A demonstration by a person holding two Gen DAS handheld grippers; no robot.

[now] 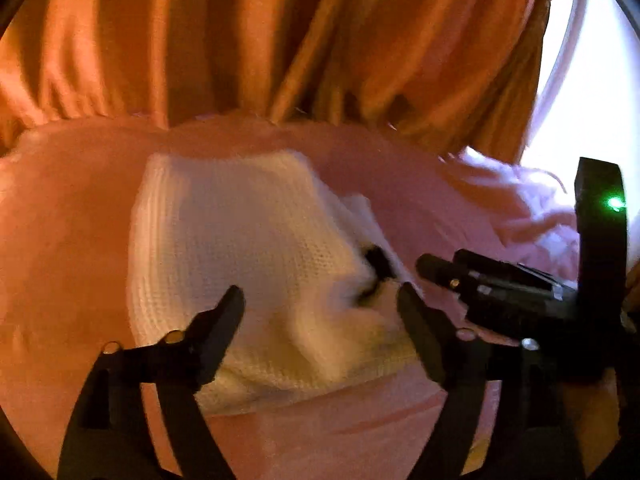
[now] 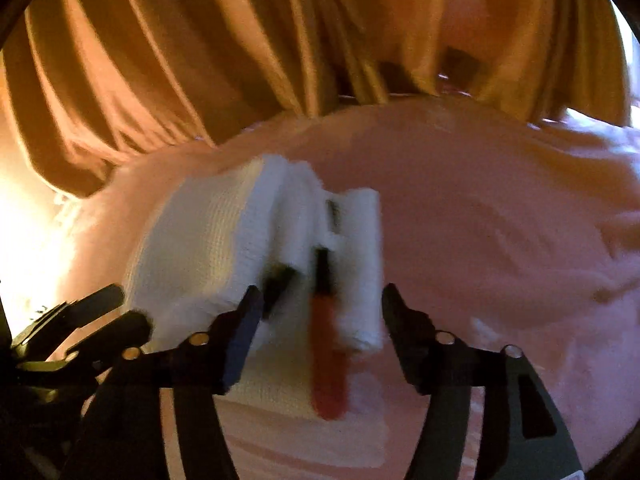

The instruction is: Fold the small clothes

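Note:
A white knitted garment (image 1: 240, 240) lies folded on a pink bed cover (image 1: 420, 200). My left gripper (image 1: 320, 292) hovers over its near right part, jaws wide apart and pressing on nothing. My right gripper (image 2: 322, 291) stands open over the garment's (image 2: 208, 240) right edge, where a thick fold (image 2: 364, 264) sits. A red strip (image 2: 328, 360) and small dark patches show on the cloth between its fingers. Each gripper also appears in the other's view: the right gripper (image 1: 436, 266) just right of the garment, the left gripper (image 2: 124, 308) at the garment's near left corner.
An orange curtain (image 1: 280, 40) hangs along the far side of the bed. A bright window (image 1: 592, 80) shows at the right, with rumpled pink bedding (image 1: 520, 208) below it. The pink bed cover (image 2: 500, 220) spreads flat to the right of the garment.

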